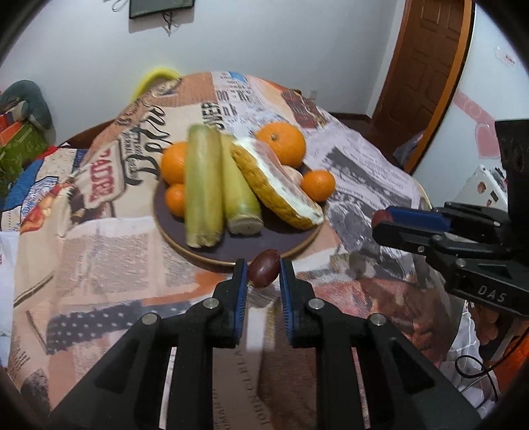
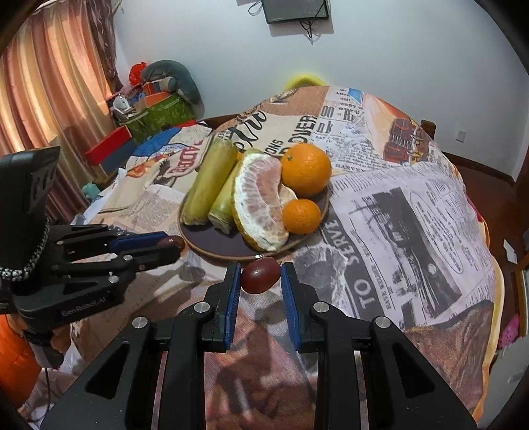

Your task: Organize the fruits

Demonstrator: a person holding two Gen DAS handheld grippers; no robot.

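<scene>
Left wrist view shows the left claw point(image 1: 263, 274) nipping a dark grape point(image 1: 263, 272) at the plate's point(image 1: 238, 253) 6 o'clock rim, while the right claw point(image 2: 259, 278) pinches another grape point(image 2: 259, 275), its far side hidden.

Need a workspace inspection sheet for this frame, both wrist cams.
Surface: newspaper-print tablecloth covers the table.
Job's things: plate holds oranges, two green stalks and a pomelo wedge.
Clutter: boxes and bags beside the table.
Grippers: left gripper shut on a dark red fruit; right gripper shut on another red fruit; both near the plate's front rim.
Cables: black cable under the right gripper.
Surroundings: curtain, wooden door, wall screen.
</scene>
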